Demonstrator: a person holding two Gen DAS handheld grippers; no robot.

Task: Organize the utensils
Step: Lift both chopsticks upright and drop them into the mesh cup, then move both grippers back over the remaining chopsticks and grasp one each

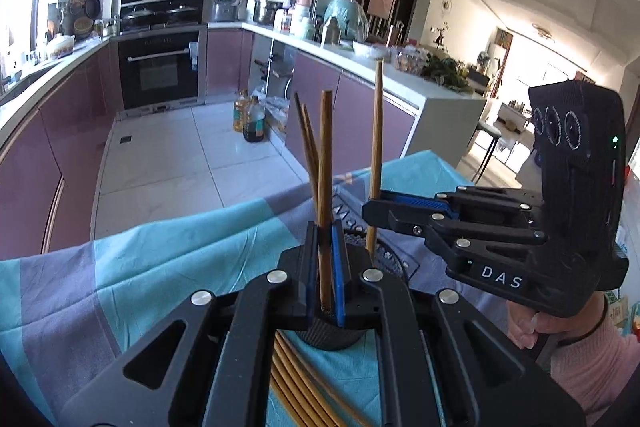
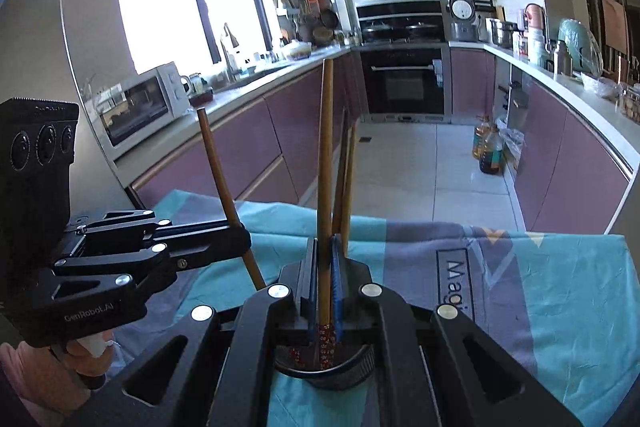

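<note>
Kitchen, cloth-covered counter point(image 1: 120, 267): both my grippers, left point(image 1: 326, 251) and right point(image 2: 325, 267), each clamp one upright chopstick point(image 1: 325, 187) directly above the black holder point(image 2: 326, 371), tips down.

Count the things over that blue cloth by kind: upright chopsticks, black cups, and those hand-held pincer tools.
Upright chopsticks: 4 (left-held chopstick, right-held chopstick, free-standing pair)
Black cup: 1
Grippers: 2 (left gripper, right gripper)
Total: 7
Flat chopsticks beneath the left gripper are too hidden to count.
</note>
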